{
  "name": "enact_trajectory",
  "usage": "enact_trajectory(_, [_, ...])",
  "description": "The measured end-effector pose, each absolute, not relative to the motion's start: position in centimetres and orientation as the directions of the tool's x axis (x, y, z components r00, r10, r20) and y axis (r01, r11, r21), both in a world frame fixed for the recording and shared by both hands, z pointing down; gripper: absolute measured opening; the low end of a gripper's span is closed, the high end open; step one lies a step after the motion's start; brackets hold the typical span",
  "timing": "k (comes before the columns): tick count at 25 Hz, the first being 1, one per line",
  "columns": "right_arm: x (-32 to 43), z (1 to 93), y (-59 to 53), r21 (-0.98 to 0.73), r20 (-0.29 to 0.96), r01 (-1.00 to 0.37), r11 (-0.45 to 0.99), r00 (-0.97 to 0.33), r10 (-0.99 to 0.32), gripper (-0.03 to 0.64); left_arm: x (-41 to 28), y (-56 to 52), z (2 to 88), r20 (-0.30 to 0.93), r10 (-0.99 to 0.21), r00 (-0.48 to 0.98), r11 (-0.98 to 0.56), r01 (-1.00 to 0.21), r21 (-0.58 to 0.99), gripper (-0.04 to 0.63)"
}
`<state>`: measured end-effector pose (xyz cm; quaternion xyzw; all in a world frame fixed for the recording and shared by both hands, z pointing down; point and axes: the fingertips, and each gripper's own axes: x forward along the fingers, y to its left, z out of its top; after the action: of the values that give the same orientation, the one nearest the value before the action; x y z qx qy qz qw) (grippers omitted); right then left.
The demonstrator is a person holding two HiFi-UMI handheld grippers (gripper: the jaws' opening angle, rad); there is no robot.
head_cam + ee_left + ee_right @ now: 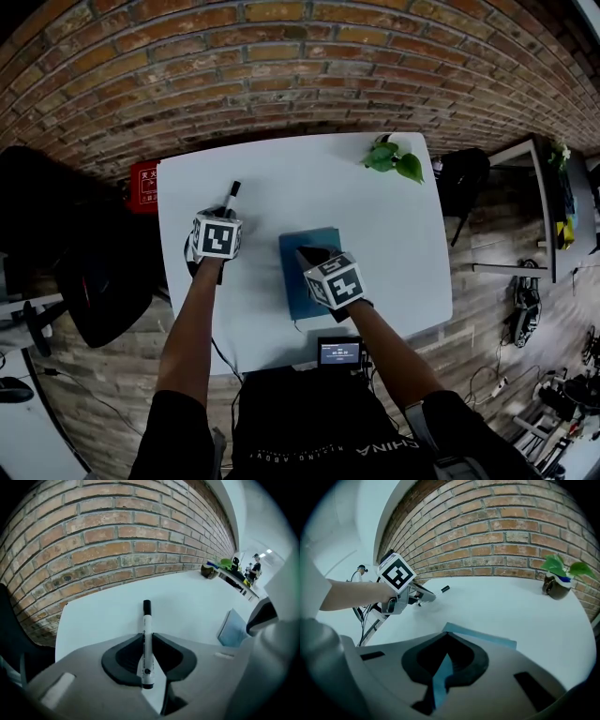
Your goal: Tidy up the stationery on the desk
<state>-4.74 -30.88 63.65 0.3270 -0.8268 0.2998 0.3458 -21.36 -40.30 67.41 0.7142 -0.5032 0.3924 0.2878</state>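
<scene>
White marker [147, 619], black cap pointing away, is pinched between the left gripper's [147, 637] pads over the left side of the white desk [394, 234]. The blue notebook [292, 270] lies flat mid-desk, apart on its right.

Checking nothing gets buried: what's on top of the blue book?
The right gripper, jaws together, is over the blue book; contact can't be told. Its visible cover is bare; the part beneath the gripper is hidden.
</scene>
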Motion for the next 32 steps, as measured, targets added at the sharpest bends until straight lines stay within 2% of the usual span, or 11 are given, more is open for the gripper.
enact_trajectory(16, [0.9,62.7,-27.6,-0.252,0.753,-0.711,0.656,-0.57,-0.329,0.009,-17.1,-31.6,64.9,0.829,-0.519,0.207,-0.167,-0.976,0.14,0.075])
enact_trajectory(32, [11.7,62.0,-22.0,-0.22,0.742,-0.699,0.68,-0.573,-0.348,0.009,-1.8,-22.2,64.4,0.8,-0.535,0.272,-0.067,-0.958,0.28,0.074])
